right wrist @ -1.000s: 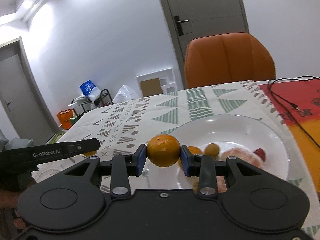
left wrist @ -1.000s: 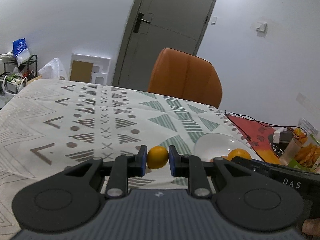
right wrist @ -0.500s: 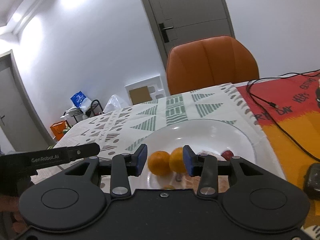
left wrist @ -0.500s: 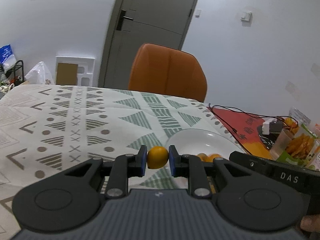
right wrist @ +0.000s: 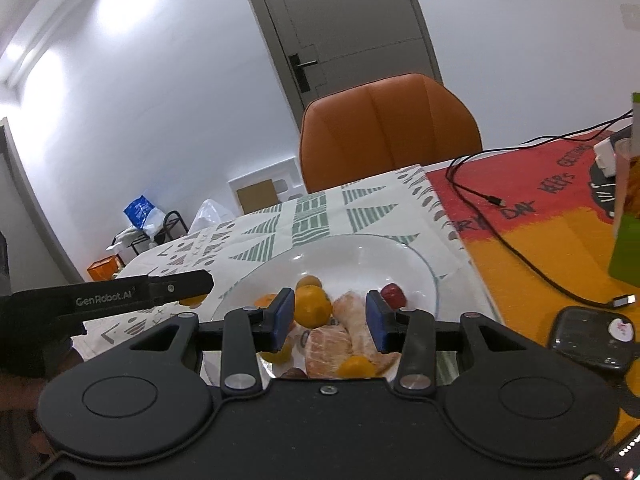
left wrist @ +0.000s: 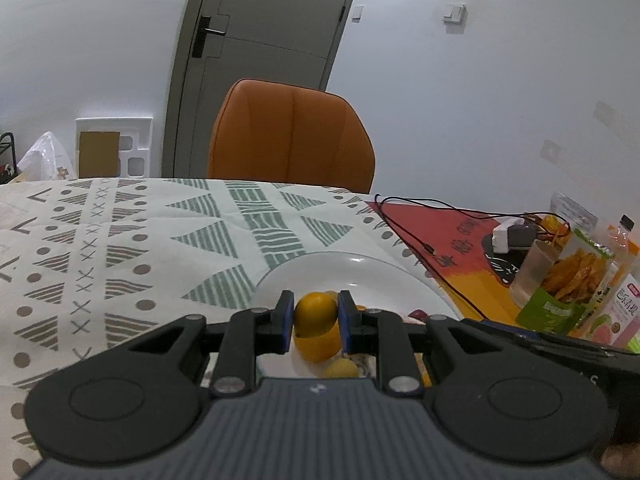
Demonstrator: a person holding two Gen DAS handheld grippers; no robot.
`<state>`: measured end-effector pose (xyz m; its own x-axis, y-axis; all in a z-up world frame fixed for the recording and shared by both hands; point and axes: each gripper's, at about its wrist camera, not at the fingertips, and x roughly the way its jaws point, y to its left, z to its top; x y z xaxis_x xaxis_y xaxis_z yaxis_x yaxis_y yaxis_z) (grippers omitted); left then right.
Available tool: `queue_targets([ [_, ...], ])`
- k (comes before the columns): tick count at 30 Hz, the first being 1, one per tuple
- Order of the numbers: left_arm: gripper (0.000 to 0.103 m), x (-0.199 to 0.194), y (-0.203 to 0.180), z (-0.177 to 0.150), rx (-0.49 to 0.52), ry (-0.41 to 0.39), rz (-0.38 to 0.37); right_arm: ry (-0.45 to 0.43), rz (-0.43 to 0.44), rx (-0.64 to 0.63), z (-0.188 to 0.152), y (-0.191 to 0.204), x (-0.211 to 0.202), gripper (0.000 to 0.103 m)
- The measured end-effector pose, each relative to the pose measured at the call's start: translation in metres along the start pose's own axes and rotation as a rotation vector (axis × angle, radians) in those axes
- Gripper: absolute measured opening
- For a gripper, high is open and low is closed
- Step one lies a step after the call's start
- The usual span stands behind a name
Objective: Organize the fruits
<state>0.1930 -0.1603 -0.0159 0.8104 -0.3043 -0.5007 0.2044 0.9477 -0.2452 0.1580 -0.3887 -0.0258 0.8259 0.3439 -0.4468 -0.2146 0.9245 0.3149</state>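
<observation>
In the left wrist view the left gripper (left wrist: pixel 313 320) sits low in the centre of the frame, its blue-padded fingers (left wrist: pixel 285 320) pinching a small orange (left wrist: pixel 315 315) above the near edge of the white plate (left wrist: pixel 360 268); a second orange (left wrist: pixel 318 345) lies just below it on the plate, though whether the two touch is hard to tell from this angle. In the right wrist view the right gripper (right wrist: pixel 330 320) hangs over the same plate (right wrist: pixel 420 276) with its fingers (right wrist: pixel 376 322) spread wide and nothing between them; beneath them lie an orange (right wrist: pixel 312 312), peeled citrus segments (right wrist: pixel 348 334), a small yellow fruit (right wrist: pixel 355 367) and a red fruit (right wrist: pixel 393 295); the left gripper's arm (right wrist: pixel 120 298) juts in from the left edge. A patterned tablecloth (left wrist: pixel 120 240) covers the table; an orange chair (left wrist: pixel 292 136) stands behind it, and a black cable (right wrist: pixel 500 216) crosses the red mat (right wrist: pixel 560 216) at right.
</observation>
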Motion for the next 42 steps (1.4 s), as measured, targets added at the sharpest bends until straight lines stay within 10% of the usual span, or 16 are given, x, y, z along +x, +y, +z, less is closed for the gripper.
queue_targets([
  [16,0.078,-0.036,0.004,0.002,-0.030,0.002,0.112,-0.011,0.002,-0.001,-0.008,0.009,-0.028,0.074],
  [25,0.083,-0.072,0.021,-0.006,-0.040,-0.006,0.208,-0.027,0.019,-0.018,-0.016,0.025,-0.046,0.103],
  [42,0.103,-0.151,0.034,-0.022,-0.037,-0.039,0.290,-0.011,0.049,-0.060,-0.031,0.057,-0.085,0.103],
])
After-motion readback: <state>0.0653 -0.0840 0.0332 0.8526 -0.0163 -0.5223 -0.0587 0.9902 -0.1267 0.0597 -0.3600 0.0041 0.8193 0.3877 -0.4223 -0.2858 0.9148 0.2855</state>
